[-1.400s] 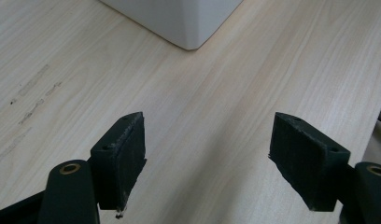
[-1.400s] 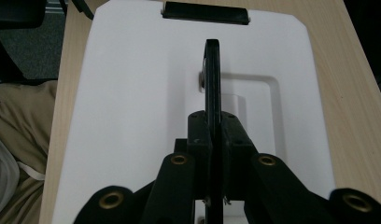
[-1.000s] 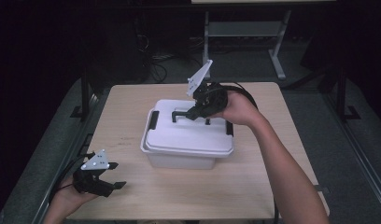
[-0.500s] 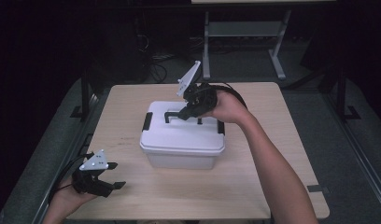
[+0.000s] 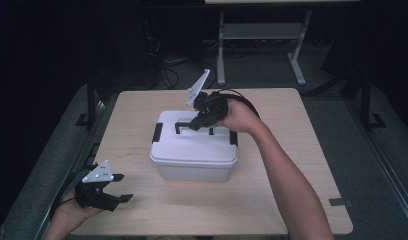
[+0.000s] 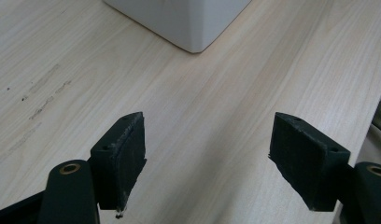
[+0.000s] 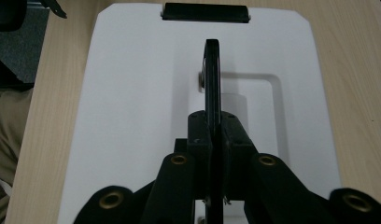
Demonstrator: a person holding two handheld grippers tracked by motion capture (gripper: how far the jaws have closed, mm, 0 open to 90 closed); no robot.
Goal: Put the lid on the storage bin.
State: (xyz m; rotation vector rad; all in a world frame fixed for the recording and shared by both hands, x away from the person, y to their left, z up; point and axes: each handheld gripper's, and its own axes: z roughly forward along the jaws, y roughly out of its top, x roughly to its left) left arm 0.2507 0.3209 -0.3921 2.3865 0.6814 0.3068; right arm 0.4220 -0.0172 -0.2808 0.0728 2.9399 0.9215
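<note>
A white lidded box (image 5: 194,150) is seen standing near the middle of the desk (image 5: 292,150) in the high view, with black latches at its short ends and a black carrying handle (image 7: 212,70) raised upright from a recess in the lid. The right claw (image 5: 198,121) is held over the top of the box, reaching in from about three o'clock, and is closed tight on that handle. In the right gripper view the handle is seen edge-on, running straight toward twelve o'clock from between the two pads, which are pressed flat against its sides. A black latch (image 7: 205,12) is seen at twelve o'clock on the far edge of the lid.

The left claw (image 5: 119,190) is rested low at the desk's near left corner, at about eight o'clock from the box and well apart from it. Its jaws are spread wide and nothing is held between them. In the left gripper view only bare wood is seen between the pads (image 6: 125,158), and a lower corner of the box (image 6: 188,23) is seen at twelve o'clock, well beyond the fingertips.
</note>
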